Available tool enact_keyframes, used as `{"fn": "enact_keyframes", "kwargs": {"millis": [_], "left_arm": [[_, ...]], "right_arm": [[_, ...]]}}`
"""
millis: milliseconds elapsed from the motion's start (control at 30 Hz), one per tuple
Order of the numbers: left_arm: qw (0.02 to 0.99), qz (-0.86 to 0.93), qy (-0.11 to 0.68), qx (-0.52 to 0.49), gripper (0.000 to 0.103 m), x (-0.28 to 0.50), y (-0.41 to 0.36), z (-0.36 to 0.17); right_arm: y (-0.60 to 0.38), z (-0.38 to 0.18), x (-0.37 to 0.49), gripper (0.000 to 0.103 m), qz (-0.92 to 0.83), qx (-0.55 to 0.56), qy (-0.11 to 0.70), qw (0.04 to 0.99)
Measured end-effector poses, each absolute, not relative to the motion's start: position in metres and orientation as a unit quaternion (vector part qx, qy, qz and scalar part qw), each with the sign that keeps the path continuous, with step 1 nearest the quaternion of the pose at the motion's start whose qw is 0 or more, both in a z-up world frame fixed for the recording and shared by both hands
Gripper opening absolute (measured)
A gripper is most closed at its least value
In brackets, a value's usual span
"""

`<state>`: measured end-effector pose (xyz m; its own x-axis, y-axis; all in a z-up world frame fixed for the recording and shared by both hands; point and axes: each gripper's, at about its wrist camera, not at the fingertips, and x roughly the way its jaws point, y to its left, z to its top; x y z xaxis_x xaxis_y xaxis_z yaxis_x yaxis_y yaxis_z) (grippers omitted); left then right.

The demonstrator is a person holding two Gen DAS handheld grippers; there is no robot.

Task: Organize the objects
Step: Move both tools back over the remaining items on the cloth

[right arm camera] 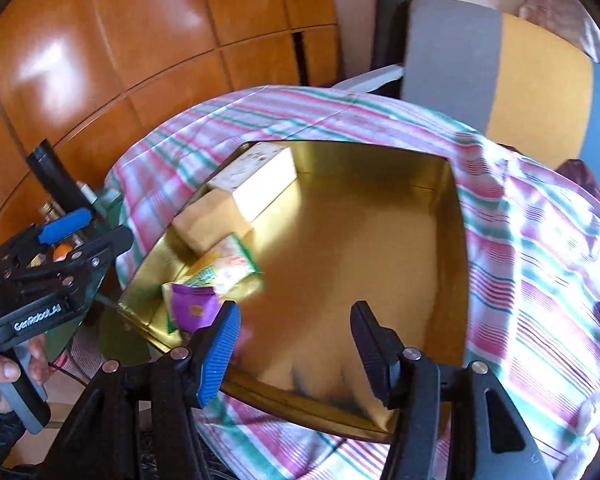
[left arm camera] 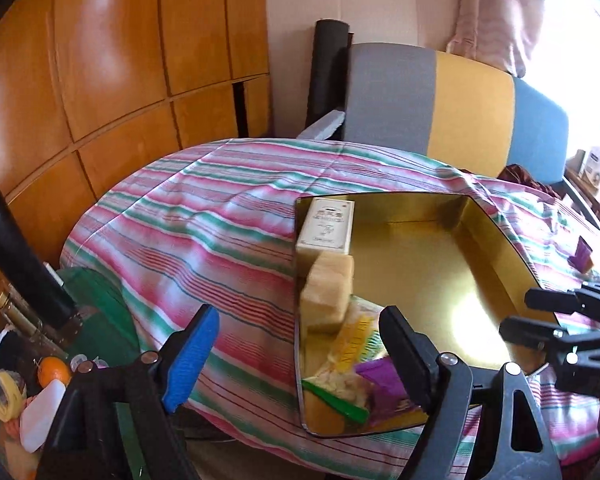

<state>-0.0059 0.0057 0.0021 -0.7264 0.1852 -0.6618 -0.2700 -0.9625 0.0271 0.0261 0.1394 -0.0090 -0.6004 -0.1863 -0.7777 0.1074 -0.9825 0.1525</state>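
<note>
Both grippers hover empty over the gold tin (right arm camera: 440, 208) — right gripper (right arm camera: 296, 344) half open, left gripper (left arm camera: 300, 340) wide. The purple packet (right arm camera: 192, 308) lies inside; likely next, the purple packet on the cloth (left arm camera: 583, 255).

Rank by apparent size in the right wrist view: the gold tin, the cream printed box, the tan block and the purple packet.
1. Gold tin, by far the largest.
2. Cream printed box.
3. Tan block, close to the box, so that order is unsure.
4. Purple packet, smallest, though it is partly hidden by a gripper finger.
</note>
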Motion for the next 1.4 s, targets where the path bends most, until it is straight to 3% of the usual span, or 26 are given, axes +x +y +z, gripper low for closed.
{"fn": "enact_keyframes", "kwargs": {"millis": [133, 267, 600, 867, 967, 1067, 1400], "left_arm": [[0.137, 0.926, 0.072, -0.346, 0.083, -0.002, 0.018, 0.005], [0.152, 0.924, 0.084, -0.341, 0.085, 0.001, 0.031, 0.008], [0.219, 0.916, 0.096, -0.321, 0.085, 0.006, 0.076, 0.023], [0.292, 0.896, 0.115, -0.314, 0.085, 0.011, 0.140, 0.039], [0.327, 0.882, 0.125, -0.315, 0.085, 0.015, 0.175, 0.046], [0.358, 0.867, 0.132, -0.321, 0.085, 0.018, 0.213, 0.049], [0.438, 0.813, 0.179, -0.341, 0.085, 0.028, 0.347, 0.032]], "right_arm": [[0.161, -0.004, 0.037, 0.058, -0.900, 0.428, -0.056, 0.060], [0.190, 0.003, 0.049, 0.071, -0.907, 0.414, -0.067, 0.027], [0.319, 0.023, 0.101, 0.072, -0.905, 0.393, -0.083, -0.141], [0.467, 0.025, 0.198, 0.072, -0.845, 0.306, -0.209, -0.385], [0.503, 0.009, 0.239, 0.072, -0.801, 0.268, -0.301, -0.442], [0.522, 0.005, 0.261, 0.072, -0.780, 0.239, -0.361, -0.451], [0.518, -0.002, 0.258, 0.072, -0.786, 0.249, -0.389, -0.410]]}}
